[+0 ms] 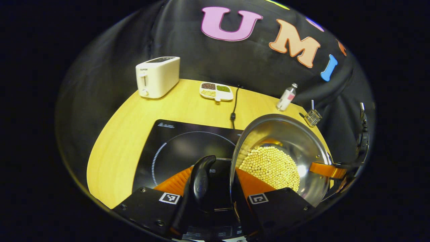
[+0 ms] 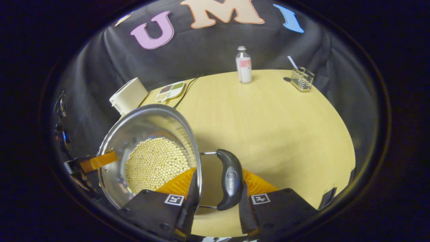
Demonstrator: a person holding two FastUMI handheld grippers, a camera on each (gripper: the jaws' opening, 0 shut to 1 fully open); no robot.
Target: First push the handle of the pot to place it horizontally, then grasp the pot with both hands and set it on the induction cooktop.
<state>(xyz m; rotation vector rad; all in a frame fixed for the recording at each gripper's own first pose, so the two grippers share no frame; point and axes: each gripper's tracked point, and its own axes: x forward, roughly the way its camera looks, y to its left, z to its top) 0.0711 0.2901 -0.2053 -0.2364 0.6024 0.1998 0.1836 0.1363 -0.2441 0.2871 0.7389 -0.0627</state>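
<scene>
A steel pot (image 1: 295, 141) with yellow beans (image 1: 272, 166) inside sits tilted in the left gripper view, just right of the black induction cooktop (image 1: 174, 148). My left gripper (image 1: 213, 186) is shut on the pot's black side handle (image 1: 201, 178) and rim, with one finger inside the pot. In the right gripper view my right gripper (image 2: 218, 188) clamps the opposite black handle (image 2: 230, 179) and the rim of the pot (image 2: 141, 127) the same way. Each view shows the other gripper's finger at the pot's far rim. I cannot tell whether the pot touches the table.
On the round wooden table (image 2: 268, 127) a white toaster (image 1: 158, 76) and a divided snack tray (image 1: 216, 90) stand at the back. The cooktop's black cable (image 1: 234, 107) runs to the rear. A small bottle (image 2: 244, 65) and a wire holder (image 2: 302, 79) stand far right.
</scene>
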